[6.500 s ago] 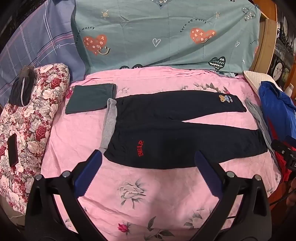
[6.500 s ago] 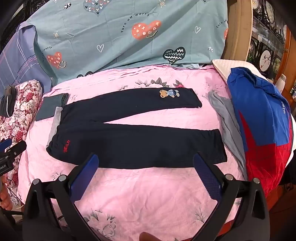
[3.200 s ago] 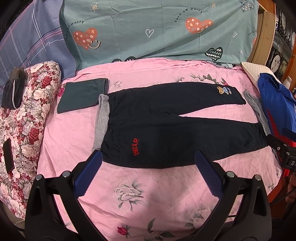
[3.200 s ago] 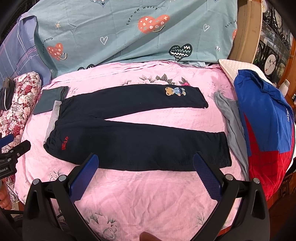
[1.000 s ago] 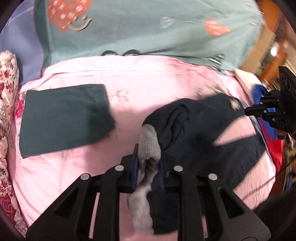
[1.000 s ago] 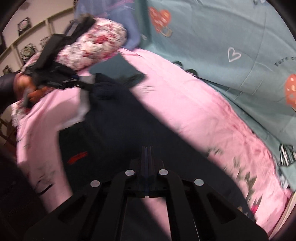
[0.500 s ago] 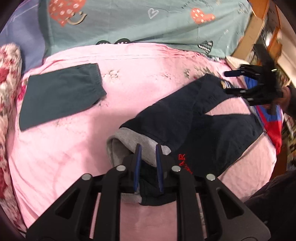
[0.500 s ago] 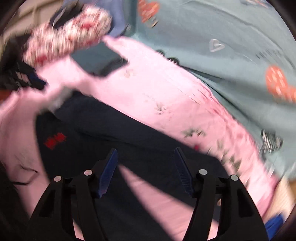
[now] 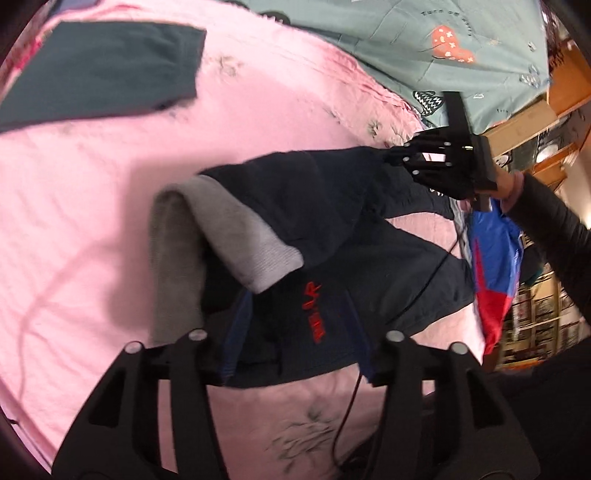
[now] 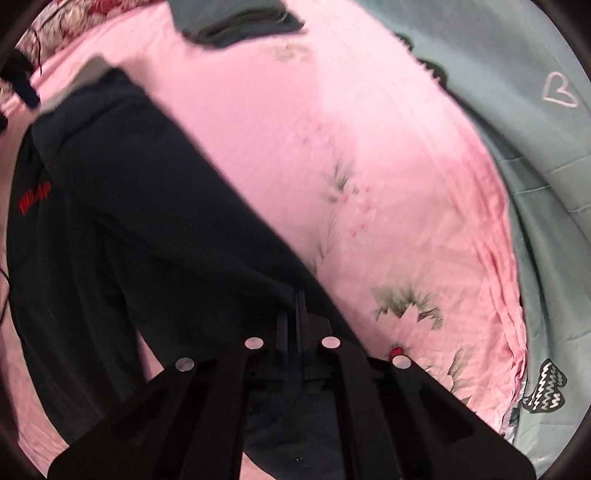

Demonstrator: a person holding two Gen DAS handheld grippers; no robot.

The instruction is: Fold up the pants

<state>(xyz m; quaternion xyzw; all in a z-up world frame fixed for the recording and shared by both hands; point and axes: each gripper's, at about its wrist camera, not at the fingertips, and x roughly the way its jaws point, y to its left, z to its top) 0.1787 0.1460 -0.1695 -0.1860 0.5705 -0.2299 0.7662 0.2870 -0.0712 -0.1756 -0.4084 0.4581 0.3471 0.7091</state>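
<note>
Dark navy pants (image 9: 332, 206) with a grey waistband (image 9: 236, 236) and red lettering lie on the pink bedsheet (image 9: 92, 177). The far leg is folded over toward the near leg. My left gripper (image 9: 295, 325) is open, its blue pads either side of the waist with the red lettering. My right gripper (image 10: 295, 310) is shut on the far leg of the pants (image 10: 155, 206). It also shows in the left wrist view (image 9: 432, 162), at the leg's end.
A folded dark green garment (image 9: 92, 70) lies at the back left of the bed, also in the right wrist view (image 10: 236, 22). A teal patterned pillow (image 9: 424, 40) lines the back. A blue and red jacket (image 9: 495, 266) lies at the right edge.
My left gripper has opened and let go of the grey waistband, which now lies folded over the waist. My right gripper has shut on the far pant leg.
</note>
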